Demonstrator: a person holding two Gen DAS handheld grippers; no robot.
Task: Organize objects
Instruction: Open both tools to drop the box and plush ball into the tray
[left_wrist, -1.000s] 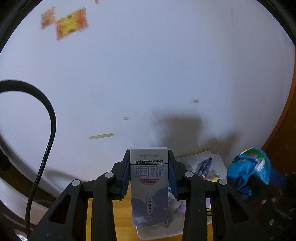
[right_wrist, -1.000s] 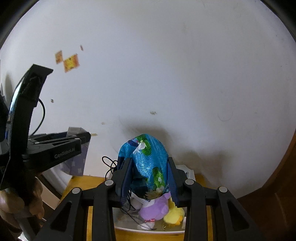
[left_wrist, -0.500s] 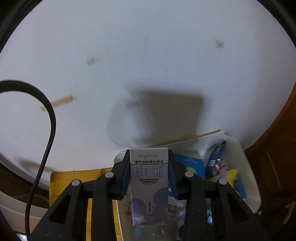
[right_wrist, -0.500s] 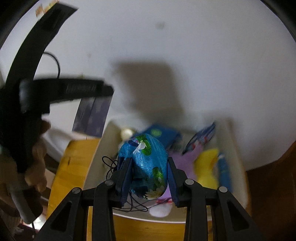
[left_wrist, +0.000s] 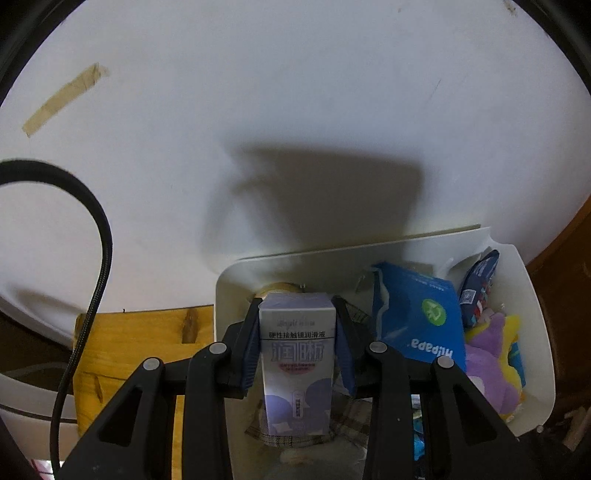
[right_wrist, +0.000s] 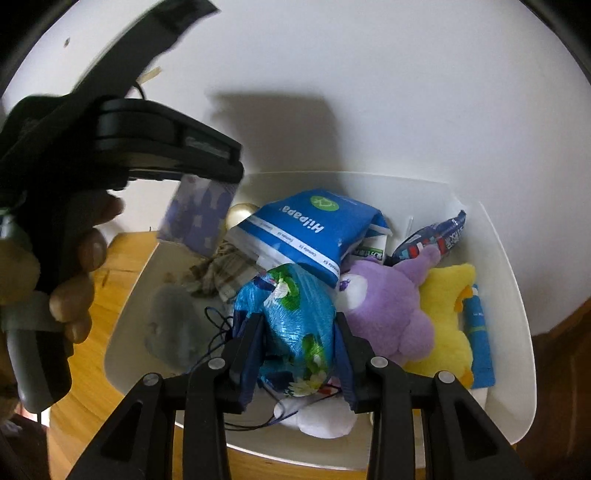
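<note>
**Both grippers loaded over the white bin**

The left gripper (left_wrist: 297, 345) is clenched on a lilac carton (left_wrist: 297, 365), upright over the left end of the white bin (left_wrist: 532, 306). The right gripper (right_wrist: 299, 354) grips a blue foil pouch (right_wrist: 291, 321) above the bin's middle. In the bin, right of the pouch, lie a purple plush (right_wrist: 388, 310) and a yellow plush (right_wrist: 448, 317). Only the right view shows the hand (right_wrist: 74, 280) holding the left gripper; only the left view shows tape (left_wrist: 64, 98) on the wall above the bin.
</note>
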